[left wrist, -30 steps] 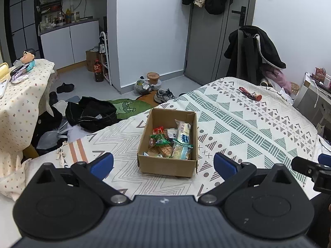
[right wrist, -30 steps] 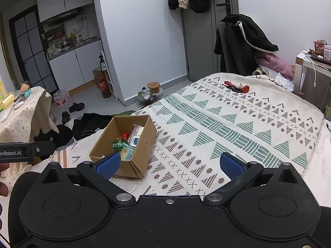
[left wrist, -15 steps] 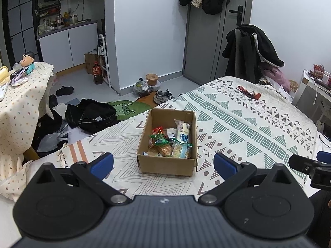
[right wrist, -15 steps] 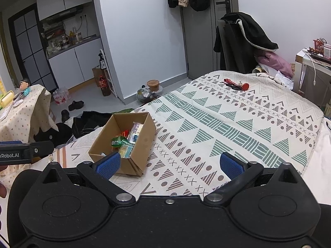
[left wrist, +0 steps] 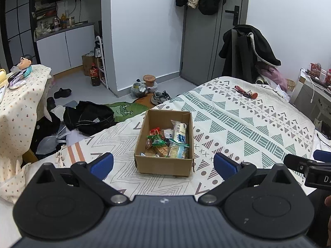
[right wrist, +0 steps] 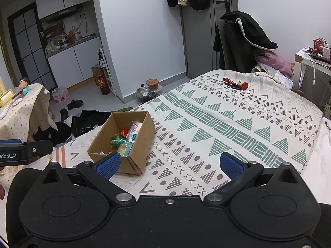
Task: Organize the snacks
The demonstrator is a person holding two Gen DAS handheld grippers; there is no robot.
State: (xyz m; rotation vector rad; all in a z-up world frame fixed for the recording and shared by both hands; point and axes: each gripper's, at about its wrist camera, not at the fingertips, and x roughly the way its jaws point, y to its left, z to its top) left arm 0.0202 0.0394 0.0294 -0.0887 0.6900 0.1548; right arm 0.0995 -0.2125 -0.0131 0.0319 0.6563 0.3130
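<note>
Left gripper point(left wrist: 163, 163): blue pads spread wide, nothing between them; held above the near edge of the bed, pointing at the box.
Right gripper point(right wrist: 169, 165): pads likewise wide apart and empty; over the near edge of the bed, with the box ahead and to its left.
Cardboard box point(left wrist: 165, 164): open-topped, flaps absent or folded, sitting on the bed cover close to the near left corner of the bed. Upright.
Snacks point(left wrist: 167, 142): loose heap of small packets inside the box, lying mostly toward its near and right walls. A green wrapper point(left wrist: 155, 140) in the middle, a pale packet with blue print point(left wrist: 180, 131) leaning on the right wall, a clear pack of crackers point(left wrist: 178, 150) at the near right corner, a red wrapper point(left wrist: 154, 131) behind the green one.
Bed cover point(right wrist: 227, 128): cream with teal and brown triangle pattern.
Red items point(right wrist: 235, 83): small cluster near the far edge of the bed, well apart from the box; too small to identify.
Floor beyond the bed: dark clothing point(left wrist: 89, 116) and shoes scattered.
</note>
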